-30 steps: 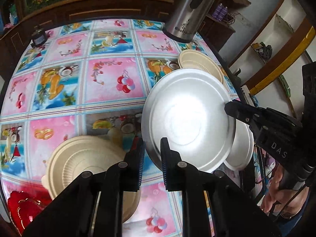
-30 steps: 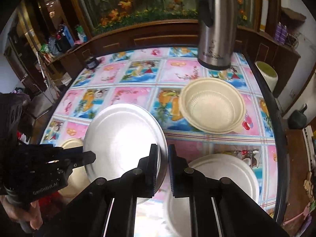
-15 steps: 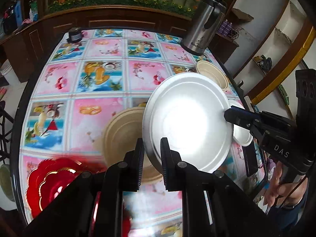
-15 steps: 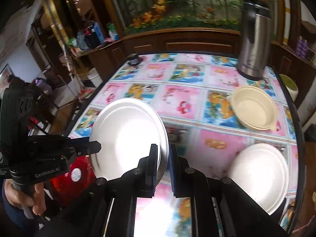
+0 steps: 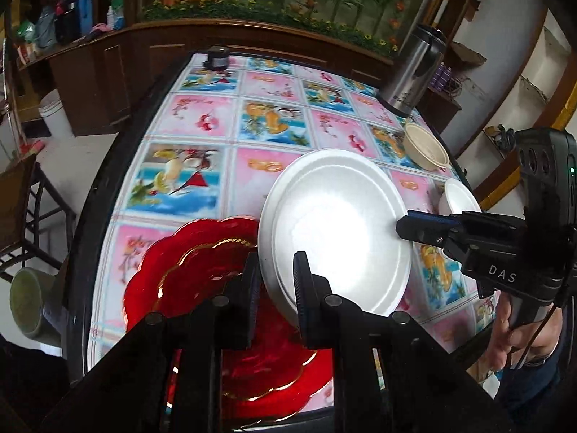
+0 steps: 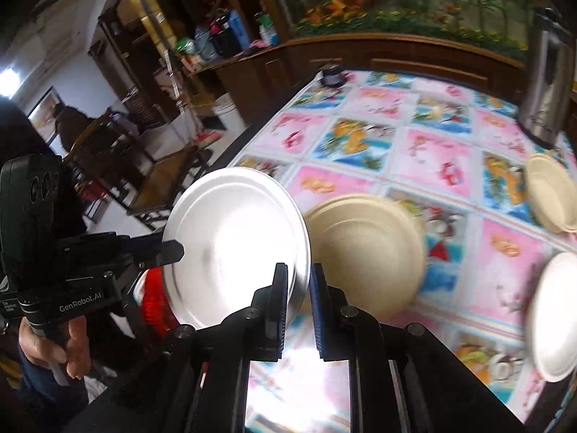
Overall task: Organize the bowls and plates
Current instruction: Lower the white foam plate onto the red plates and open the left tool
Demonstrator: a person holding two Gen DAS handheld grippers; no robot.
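A white foam plate [image 5: 335, 231] [image 6: 234, 238] hangs tilted above the table, gripped from two sides. My left gripper [image 5: 276, 263] is shut on its near rim; in the right wrist view the left gripper [image 6: 175, 249] bites the plate's left edge. My right gripper [image 6: 299, 274] has the opposite rim between its jaws, which are opening slightly while the pads still touch it; the right gripper [image 5: 407, 225] also shows in the left wrist view. Red scalloped plates [image 5: 194, 270] [image 6: 155, 299] lie under the white plate. A beige plate [image 6: 364, 249] sits just right of it.
A beige bowl [image 5: 425, 144] [image 6: 551, 195] and a white dish [image 5: 461, 198] [image 6: 555, 314] sit at the table's right side. A steel thermos [image 5: 414, 72] stands at the far right corner, a small black object [image 5: 216, 59] at the far edge. The table's dark rim [image 5: 90, 216] runs left, with chairs [image 6: 158, 180] beyond.
Both grippers have carried the white plate leftward across the table, from above the beige plate and white dish to above the red plates.
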